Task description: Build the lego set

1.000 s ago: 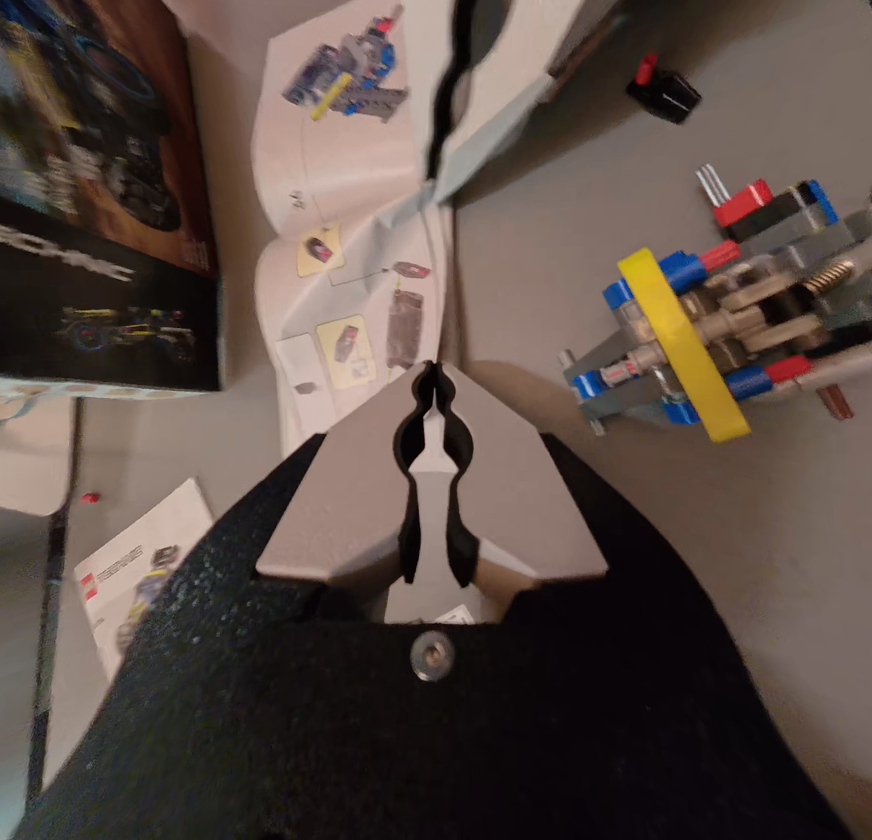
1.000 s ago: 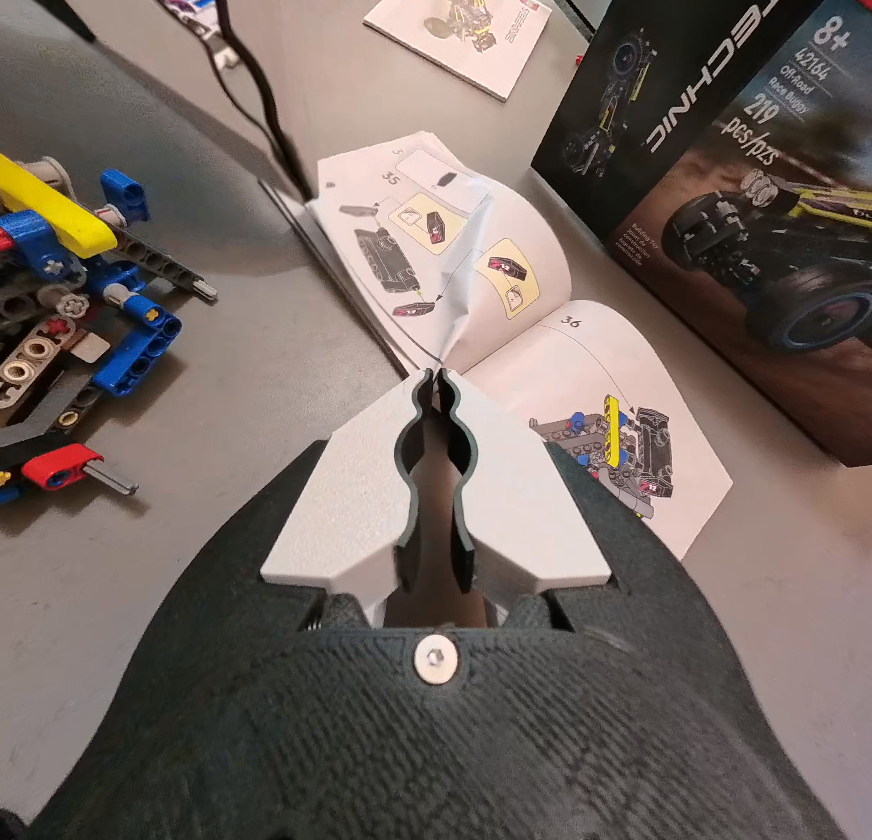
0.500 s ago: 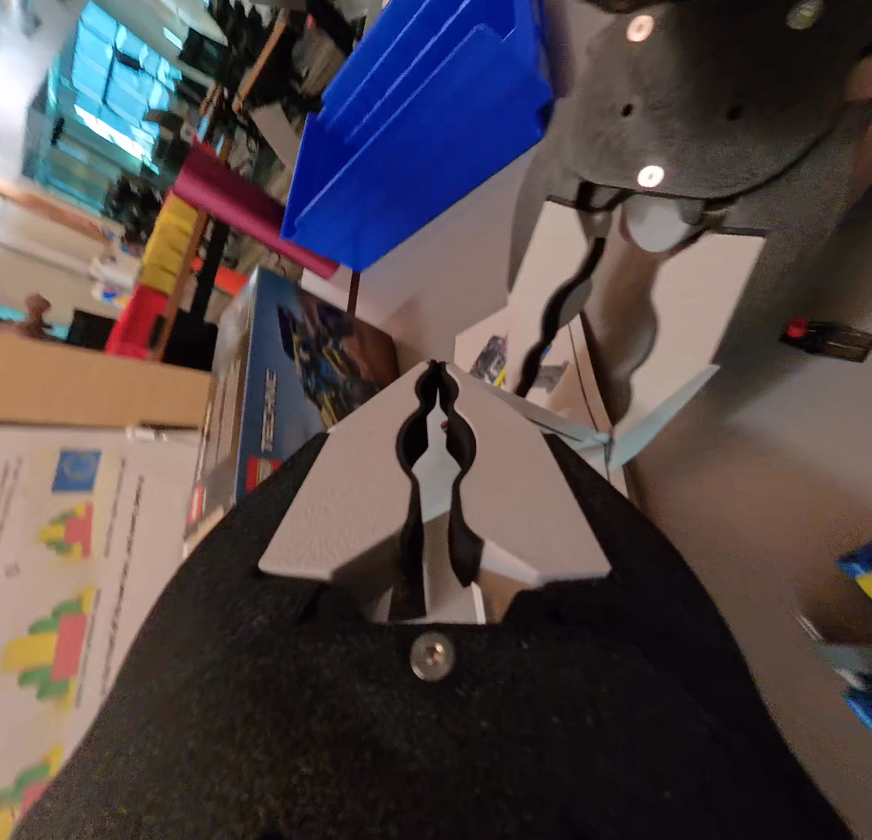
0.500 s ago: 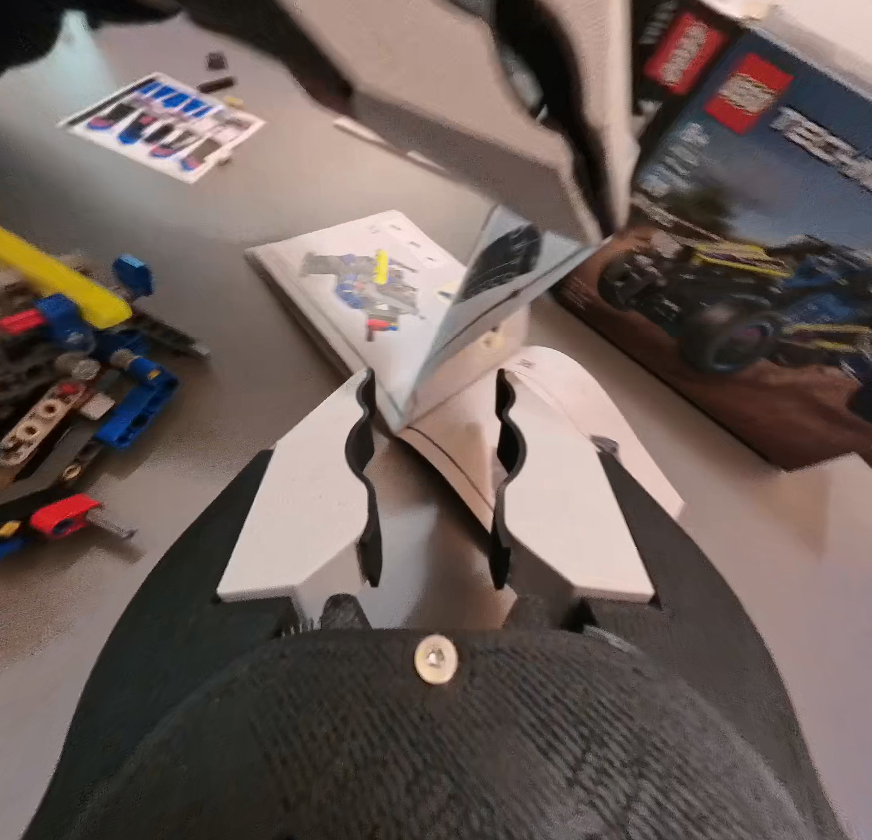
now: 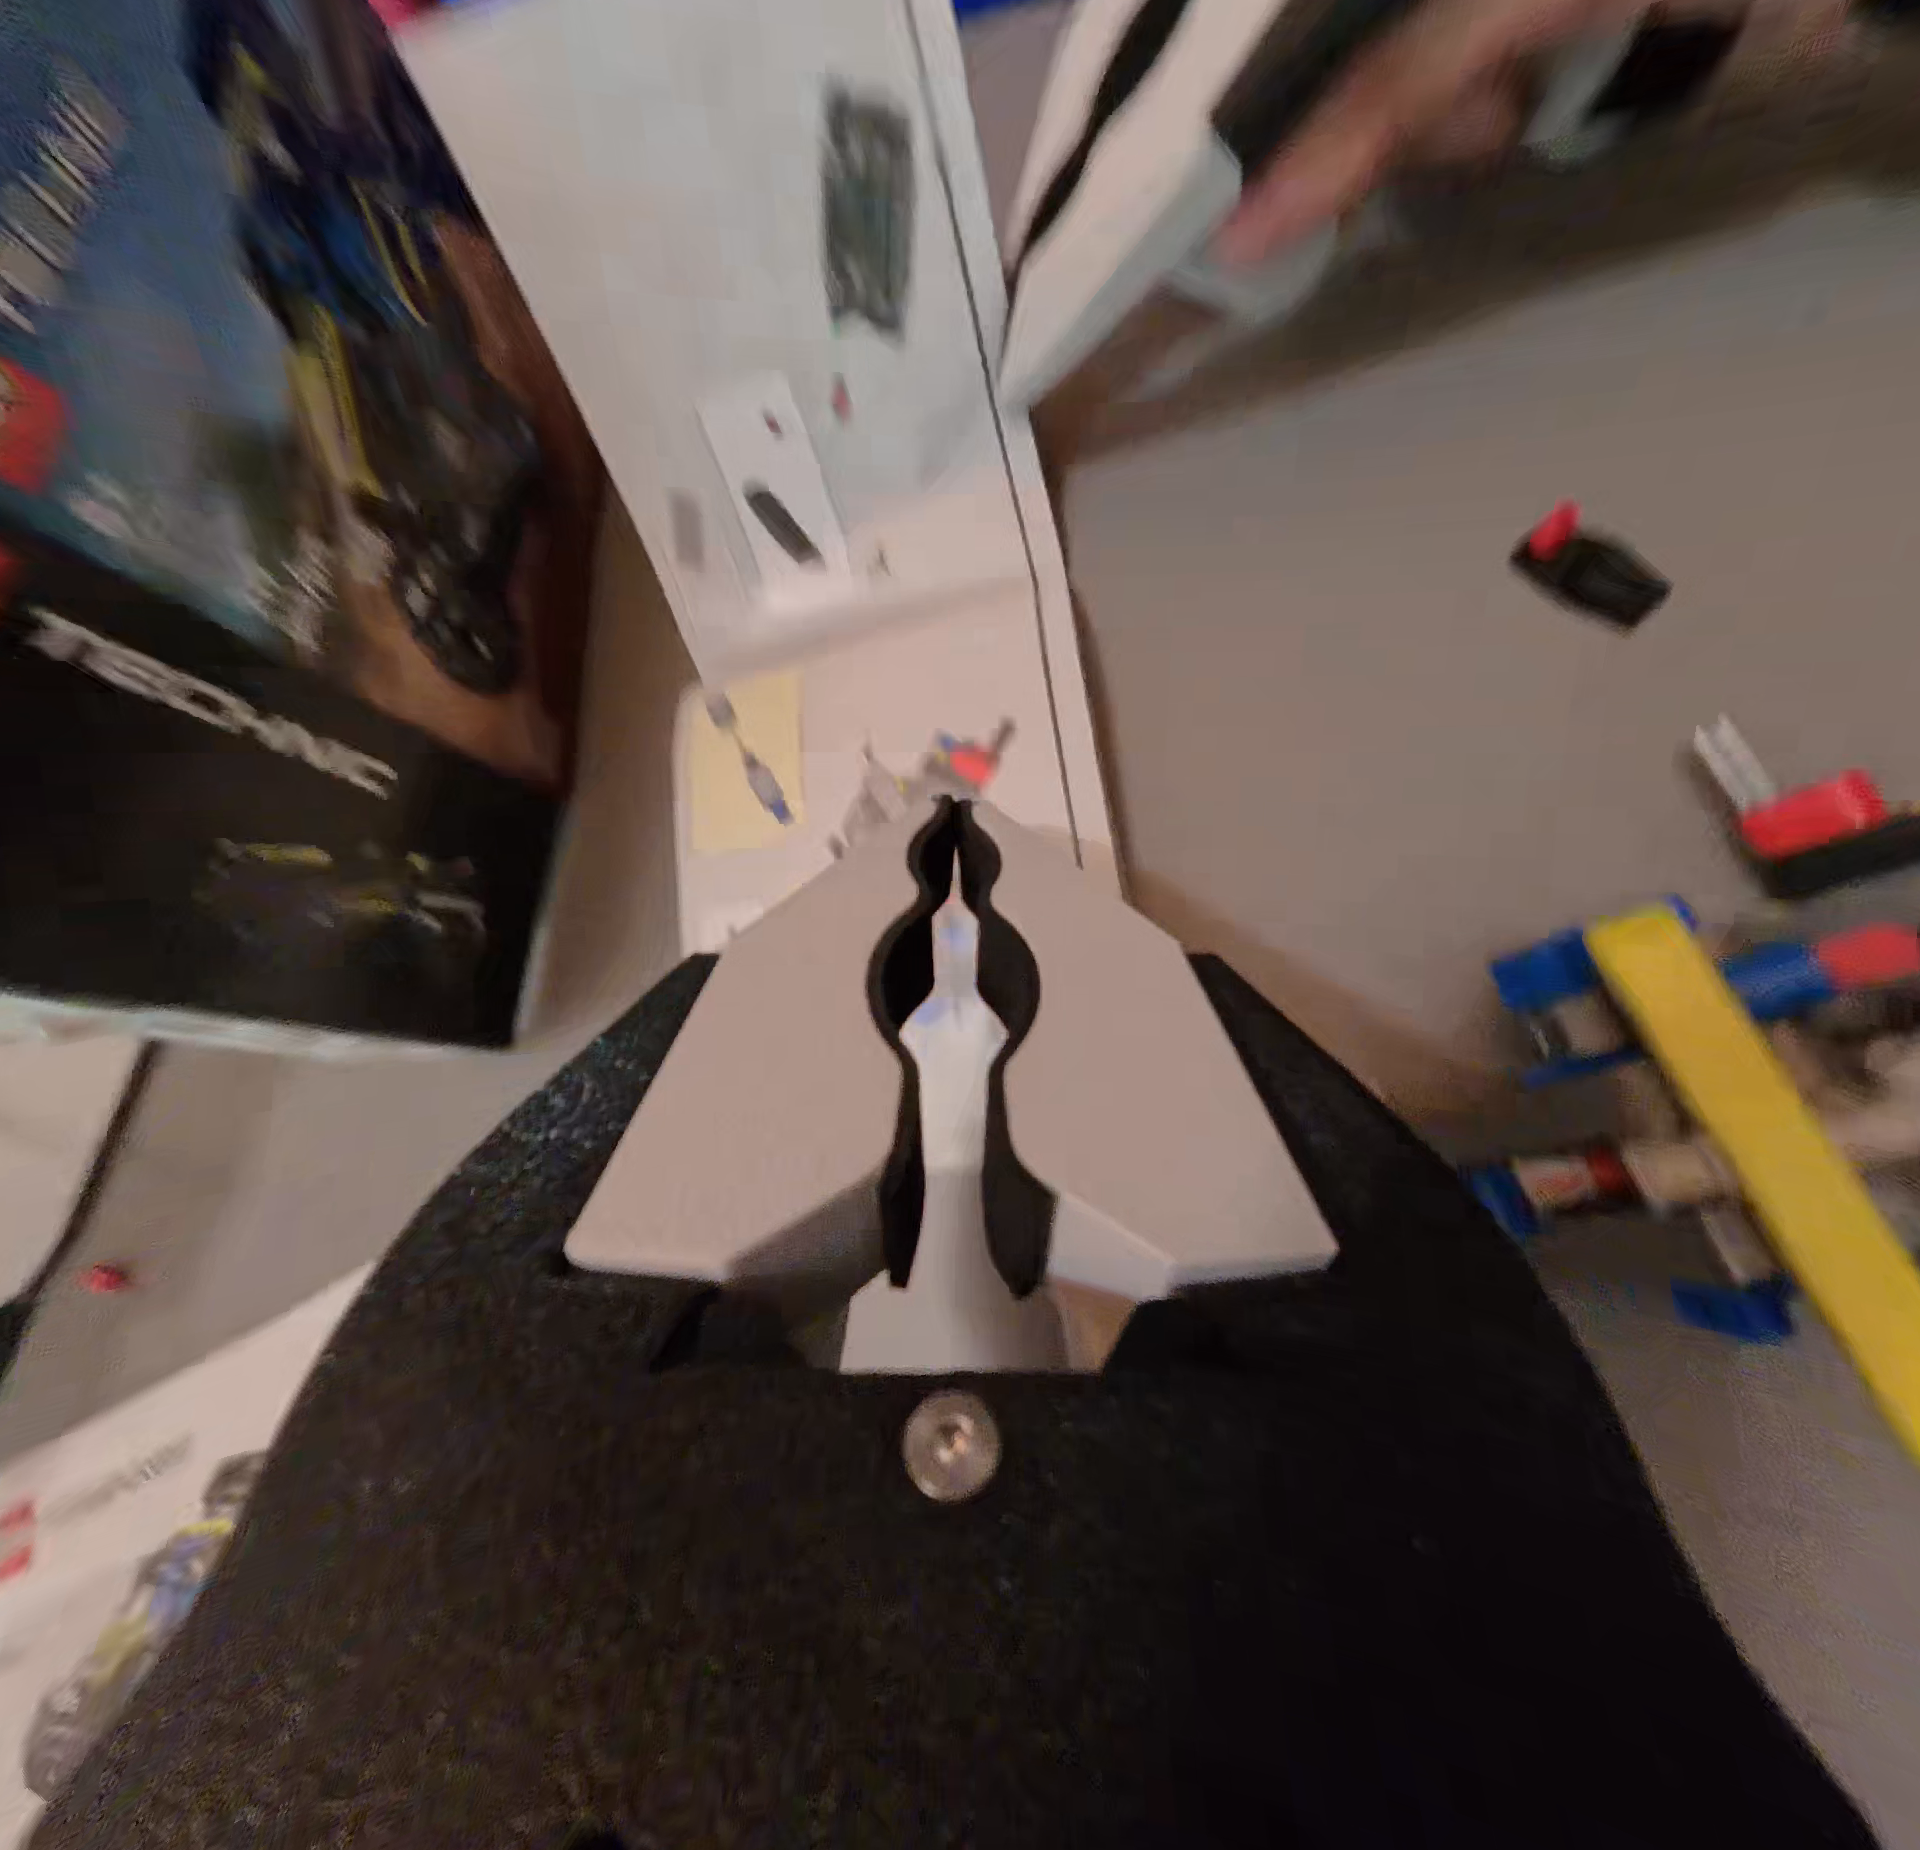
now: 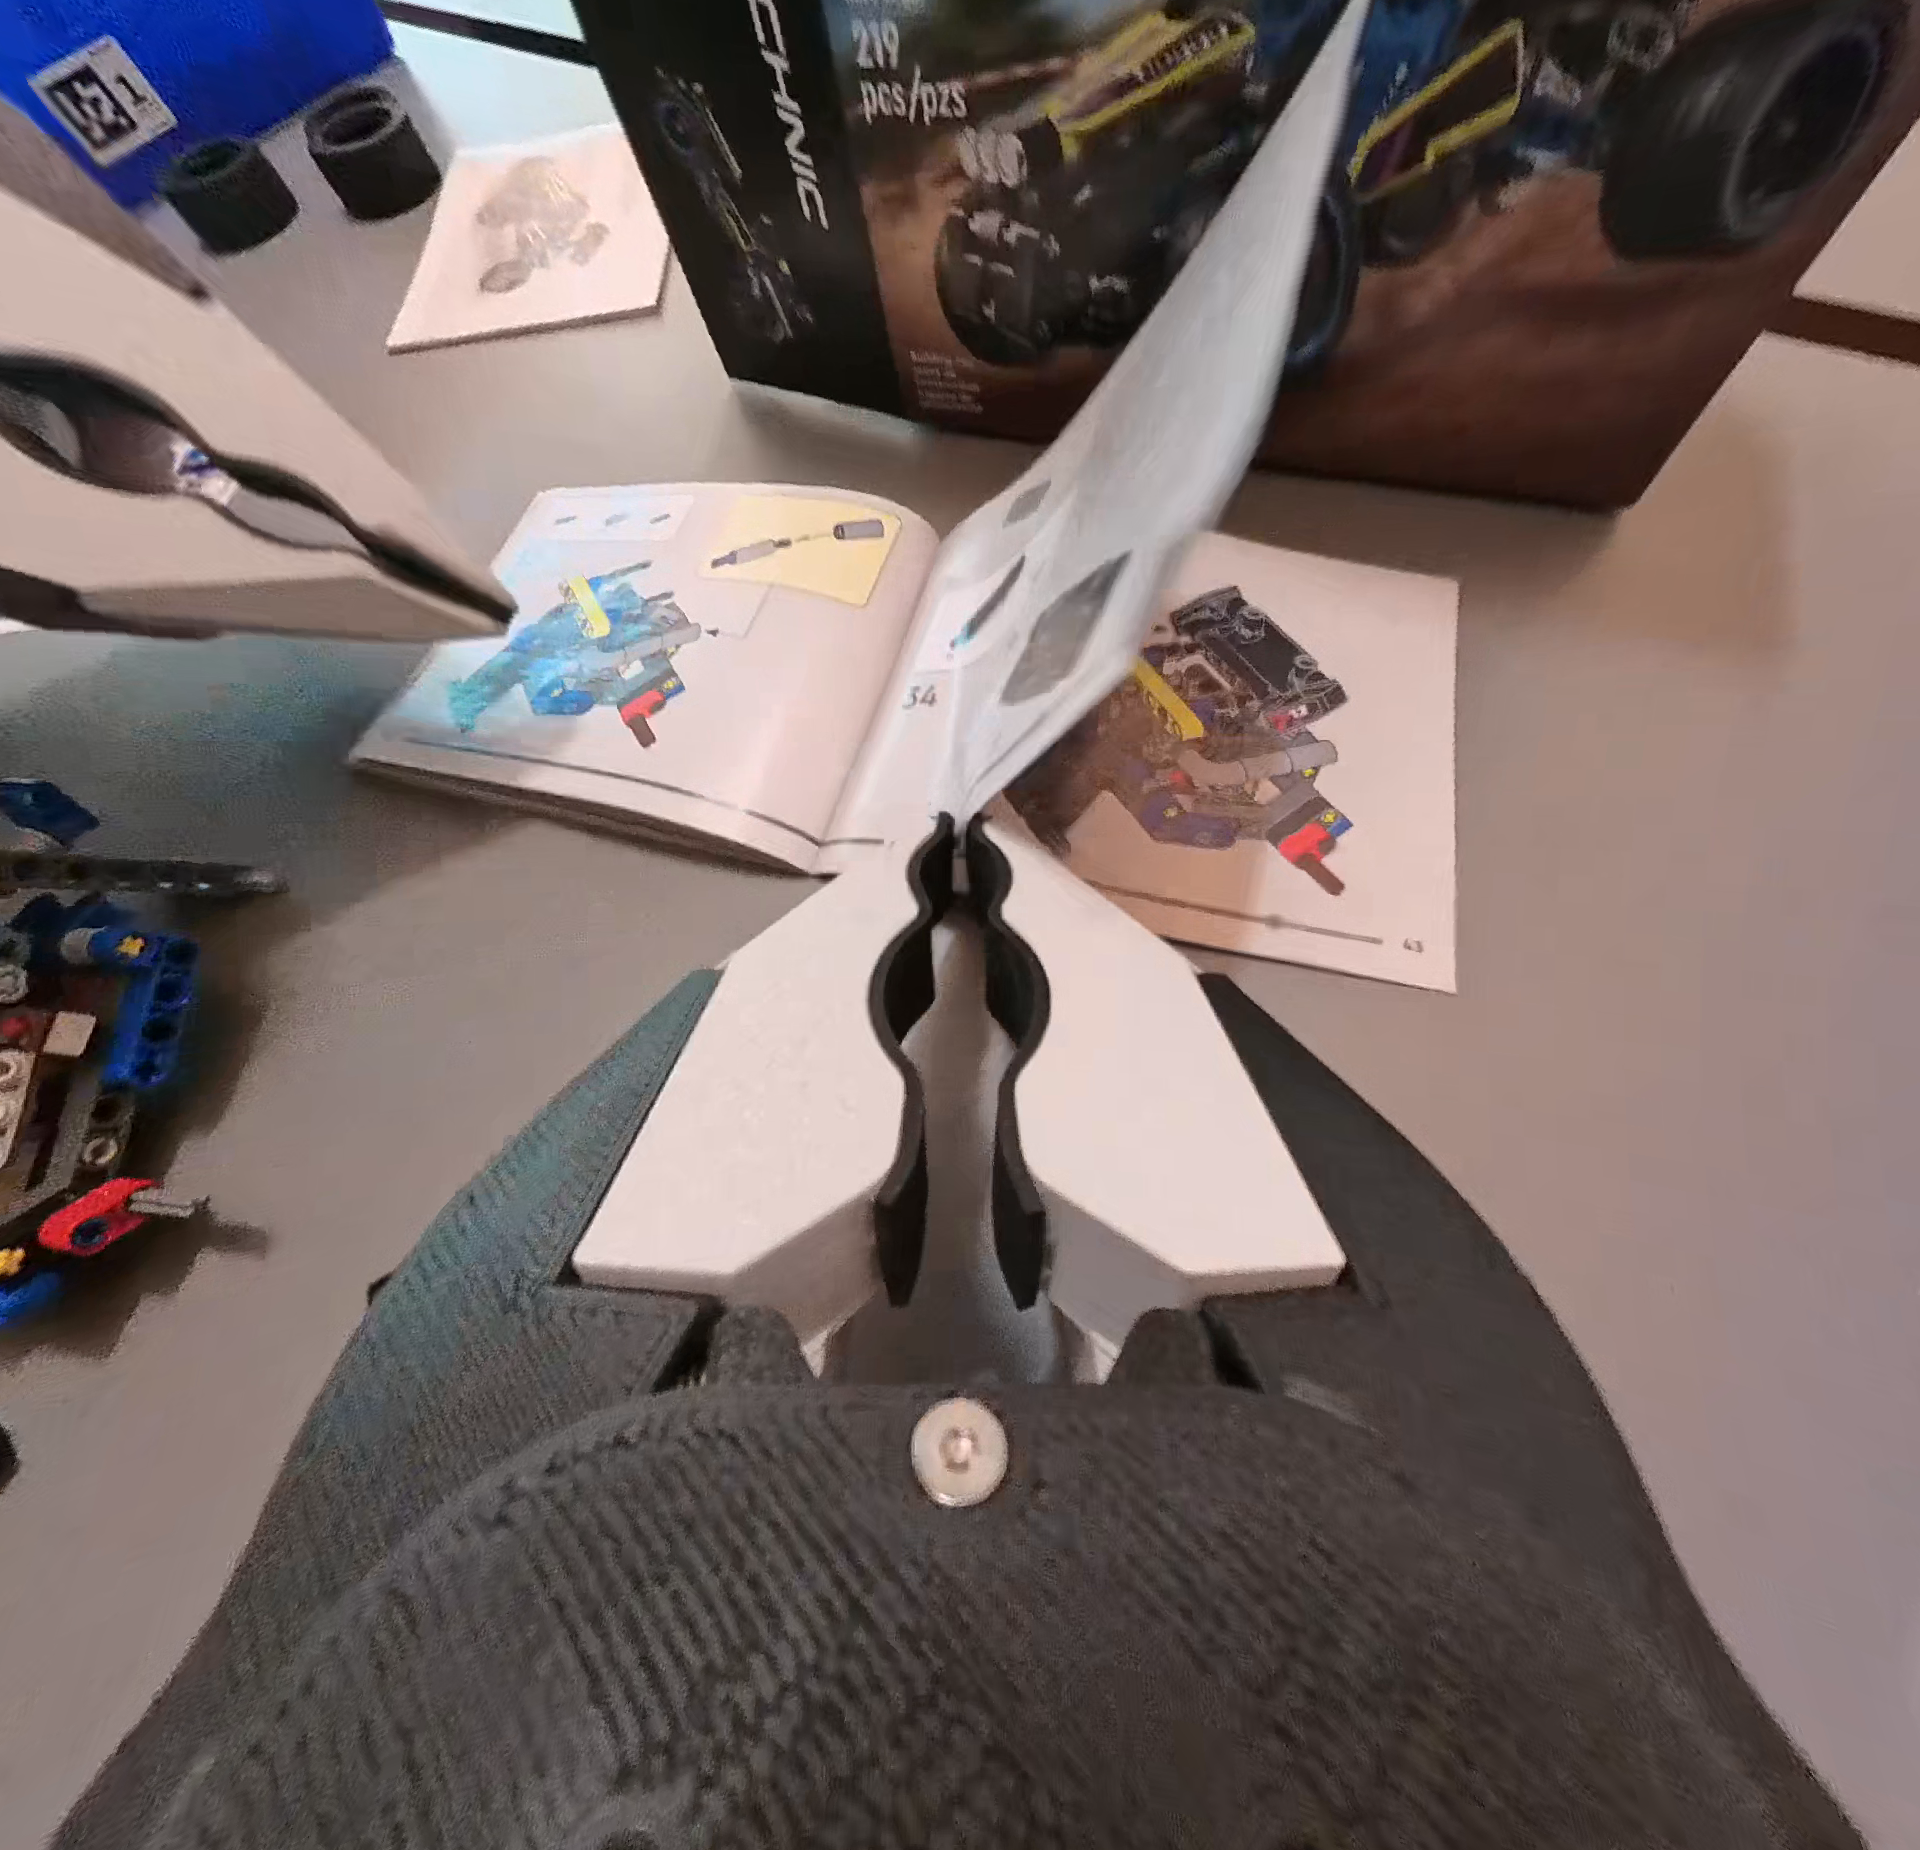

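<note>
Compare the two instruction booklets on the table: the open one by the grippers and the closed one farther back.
The open booklet lies spread flat showing coloured build diagrams, one page standing up from its spine at the right gripper; the closed booklet shows only its cover. The open one lies before the box, the closed one left of it. Both are pale paper on the grey table.

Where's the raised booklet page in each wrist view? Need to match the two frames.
Left wrist view: the raised page stands upper centre, above the shut left claw, between the toy box and the right claw's fingers.
Right wrist view: the raised page slants from the right claw, shut on its lower edge, toward the top right.
Shared landmark: the toy box beside the open booklet.
</note>
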Demonstrator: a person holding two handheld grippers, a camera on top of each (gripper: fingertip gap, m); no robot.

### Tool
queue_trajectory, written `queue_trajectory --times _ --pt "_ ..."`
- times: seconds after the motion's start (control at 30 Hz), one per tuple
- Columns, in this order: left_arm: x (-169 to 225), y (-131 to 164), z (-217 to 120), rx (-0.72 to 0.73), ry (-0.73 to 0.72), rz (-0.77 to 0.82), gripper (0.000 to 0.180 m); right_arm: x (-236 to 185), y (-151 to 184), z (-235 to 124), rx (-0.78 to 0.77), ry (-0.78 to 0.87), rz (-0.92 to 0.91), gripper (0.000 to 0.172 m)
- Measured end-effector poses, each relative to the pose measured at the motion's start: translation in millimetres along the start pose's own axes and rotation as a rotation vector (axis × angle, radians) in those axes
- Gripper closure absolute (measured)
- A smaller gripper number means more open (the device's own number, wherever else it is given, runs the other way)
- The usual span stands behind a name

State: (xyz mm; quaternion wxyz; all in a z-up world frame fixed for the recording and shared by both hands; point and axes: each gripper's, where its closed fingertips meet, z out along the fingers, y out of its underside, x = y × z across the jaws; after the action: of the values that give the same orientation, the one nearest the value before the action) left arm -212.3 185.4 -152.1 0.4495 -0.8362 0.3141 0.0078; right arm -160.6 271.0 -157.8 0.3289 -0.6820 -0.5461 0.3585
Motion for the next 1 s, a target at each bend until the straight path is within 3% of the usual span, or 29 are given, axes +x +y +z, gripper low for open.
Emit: queue_trajectory --times 0.07,0.17,0.33,0.4,0.73,0.8,1.0 --pt "12.0 19.8 1.1 -0.057 0.029 0.024 0.18 5.7 8.5 -1.5 -0.047 -0.007 -0.007 0.16" --pt "20.2 37.0 -0.1 -0.099 0.019 0.093 0.18 17.5 12.0 -5.2 -0.07 0.022 -0.136 0.165" --pt "30.1 43.9 -14.0 -0.077 0.071 0.086 0.18 37.3 23.9 -2.0 -0.178 0.166 -0.635 0.172" --pt "34.2 46.2 -18.9 -0.054 0.092 0.084 0.18 38.0 21.2 2.7 -0.157 0.206 -0.742 0.172" --pt "47.8 53.6 -35.5 -0.005 0.231 0.113 0.18 28.8 -14.2 2.7 0.116 0.222 -0.91 0.168" --pt "49.1 55.7 -38.7 0.002 0.269 0.112 0.18 33.5 -10.2 8.7 0.1 0.196 -0.874 0.167" --pt "48.1 58.9 -42.6 -0.013 0.283 0.164 0.18 20.4 0.5 26.6 0.062 0.098 -1.032 0.172"
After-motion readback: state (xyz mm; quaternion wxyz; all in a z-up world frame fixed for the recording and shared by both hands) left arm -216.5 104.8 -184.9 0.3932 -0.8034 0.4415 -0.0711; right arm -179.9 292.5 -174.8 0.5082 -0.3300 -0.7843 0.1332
